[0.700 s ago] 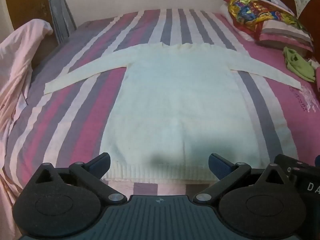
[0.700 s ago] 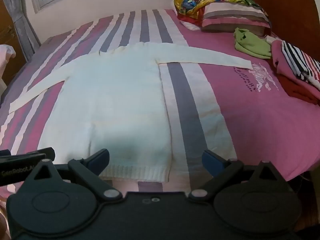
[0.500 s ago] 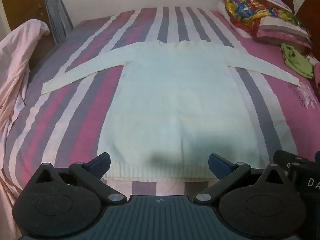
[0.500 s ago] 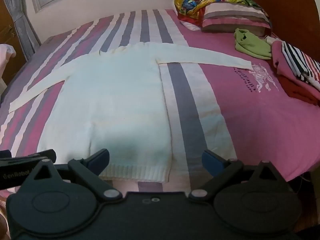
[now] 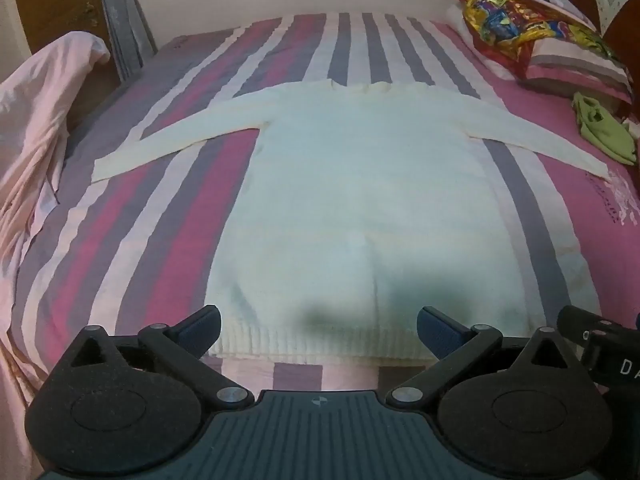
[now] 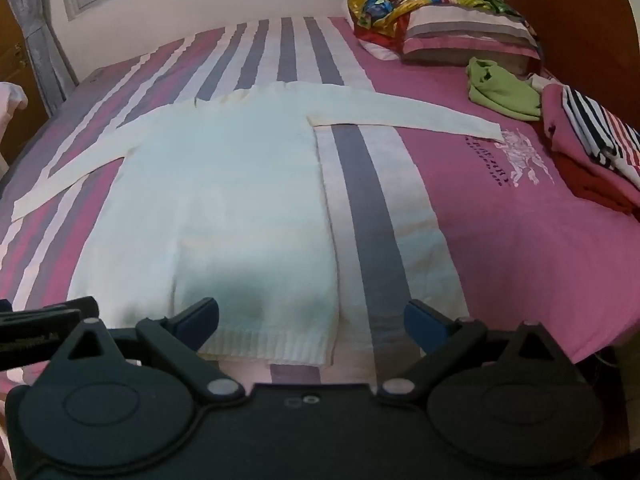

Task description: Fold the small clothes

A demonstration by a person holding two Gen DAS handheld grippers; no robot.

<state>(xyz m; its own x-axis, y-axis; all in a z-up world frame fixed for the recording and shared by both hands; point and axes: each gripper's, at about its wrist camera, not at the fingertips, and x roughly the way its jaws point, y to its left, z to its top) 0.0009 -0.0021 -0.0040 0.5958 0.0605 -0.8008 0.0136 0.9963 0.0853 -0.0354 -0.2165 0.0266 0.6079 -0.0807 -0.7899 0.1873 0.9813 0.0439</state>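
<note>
A white long-sleeved sweater (image 5: 360,208) lies flat on the striped bed, both sleeves spread out, ribbed hem nearest me. It also shows in the right wrist view (image 6: 224,208). My left gripper (image 5: 319,330) is open and empty, hovering just above the hem. My right gripper (image 6: 312,322) is open and empty, over the hem's right corner. Each gripper's body shows at the edge of the other's view.
The pink, purple and white striped bedspread (image 5: 160,216) covers the bed. A green garment (image 6: 504,90), a pile of red and striped clothes (image 6: 592,152) and pillows (image 6: 440,12) lie at the right. A pink sheet (image 5: 36,128) hangs at the left.
Both grippers have drawn back and risen slightly, so the sweater looks a little farther off. The sweater has not moved. Both stay open.
</note>
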